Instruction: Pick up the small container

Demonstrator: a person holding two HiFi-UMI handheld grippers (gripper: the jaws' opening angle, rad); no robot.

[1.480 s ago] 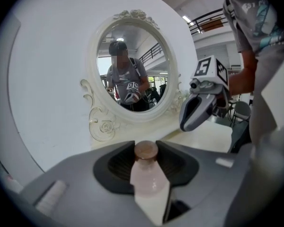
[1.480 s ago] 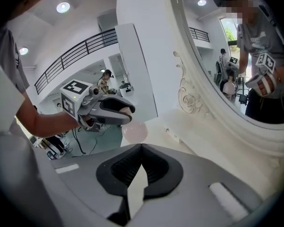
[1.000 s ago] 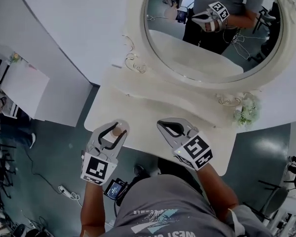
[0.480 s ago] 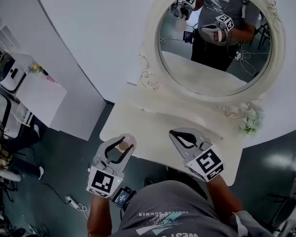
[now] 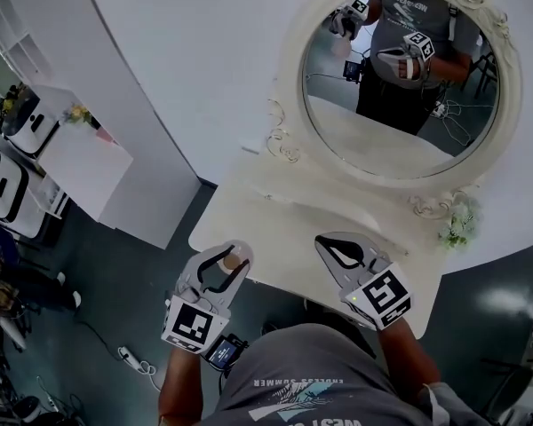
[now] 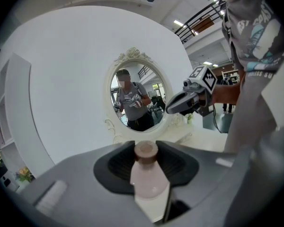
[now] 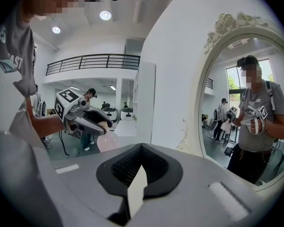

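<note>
Head view, left gripper (image 5: 234, 252) grips small container (image 6: 146, 176)

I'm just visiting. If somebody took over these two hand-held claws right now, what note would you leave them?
Left gripper: shut on the small container, a pale pink bottle with a brown cap, held in the air by the white table's near edge.
Right gripper: shut, empty, over that edge.
Done: the container is picked up.
Left: nothing of the pick-up; probably just keep the grip firm.
</note>
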